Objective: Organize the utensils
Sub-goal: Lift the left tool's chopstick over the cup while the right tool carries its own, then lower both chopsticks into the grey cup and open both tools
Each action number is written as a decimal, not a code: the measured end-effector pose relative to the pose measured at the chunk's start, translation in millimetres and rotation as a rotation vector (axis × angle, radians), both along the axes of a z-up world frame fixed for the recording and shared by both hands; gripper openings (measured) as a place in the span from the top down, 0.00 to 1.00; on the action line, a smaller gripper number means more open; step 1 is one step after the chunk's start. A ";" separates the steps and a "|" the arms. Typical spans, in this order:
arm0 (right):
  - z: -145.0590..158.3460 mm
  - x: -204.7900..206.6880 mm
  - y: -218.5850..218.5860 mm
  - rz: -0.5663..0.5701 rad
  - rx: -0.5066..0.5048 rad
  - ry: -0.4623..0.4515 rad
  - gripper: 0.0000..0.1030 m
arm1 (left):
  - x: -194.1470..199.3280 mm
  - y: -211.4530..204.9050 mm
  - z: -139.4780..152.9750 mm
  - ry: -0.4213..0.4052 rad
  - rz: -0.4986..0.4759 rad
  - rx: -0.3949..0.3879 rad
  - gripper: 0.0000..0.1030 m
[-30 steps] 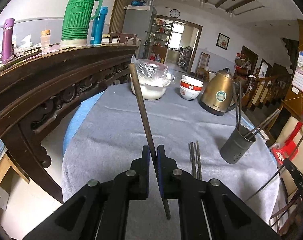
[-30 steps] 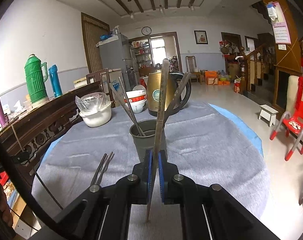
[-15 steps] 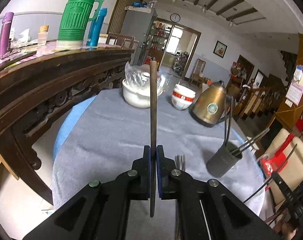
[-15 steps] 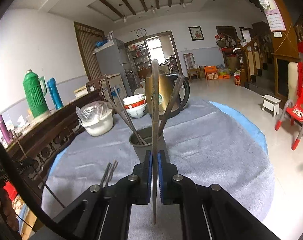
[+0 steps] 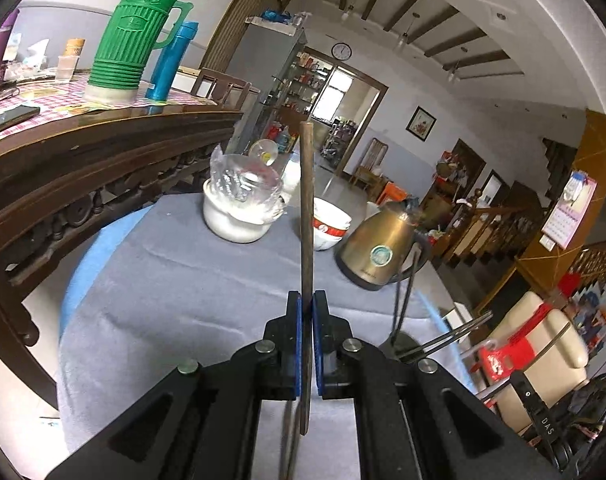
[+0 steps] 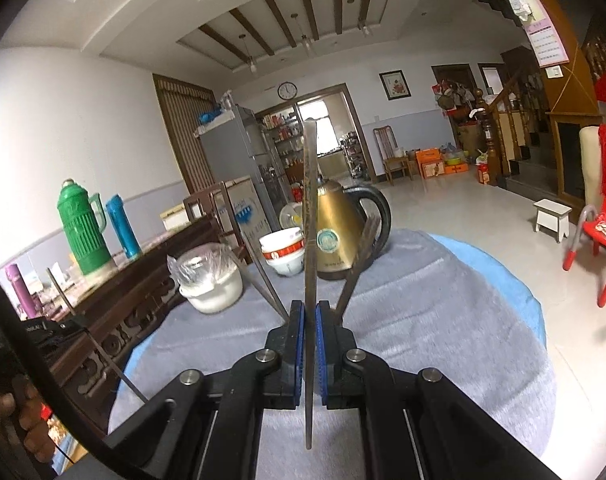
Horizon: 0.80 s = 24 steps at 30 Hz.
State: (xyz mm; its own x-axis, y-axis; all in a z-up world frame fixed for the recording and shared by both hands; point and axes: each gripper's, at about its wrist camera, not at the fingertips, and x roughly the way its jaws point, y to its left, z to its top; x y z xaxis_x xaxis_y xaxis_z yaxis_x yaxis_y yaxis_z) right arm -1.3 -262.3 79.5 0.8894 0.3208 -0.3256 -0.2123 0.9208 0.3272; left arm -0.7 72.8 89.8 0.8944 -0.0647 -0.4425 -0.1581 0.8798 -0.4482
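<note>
Pinching a brown stick [image 5: 307,216] low on its length, left hand-held gripper [image 5: 307,344] fully closed, long end standing up over the surface [image 5: 183,280] and liable to pivot or slip if swung fast. Gripping a flat utensil [image 6: 310,240] likewise in the closed right hand-held gripper [image 6: 309,348], just before the holder, itself mostly hidden. Risking a clash with handles [image 6: 359,256] already leaning there, or tipping it, or missing its mouth.
</note>
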 end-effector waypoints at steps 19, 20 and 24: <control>30.8 15.6 -8.1 -0.012 0.037 -0.054 0.94 | 42.7 -44.8 18.8 -0.018 -0.057 0.074 0.95; 31.9 16.1 -7.7 -0.013 0.036 -0.055 0.94 | 43.8 -45.3 18.8 -0.016 -0.058 0.075 0.95; 33.8 17.7 -9.3 -0.013 0.035 -0.060 0.94 | 49.2 -46.7 17.7 -0.005 -0.060 0.082 0.95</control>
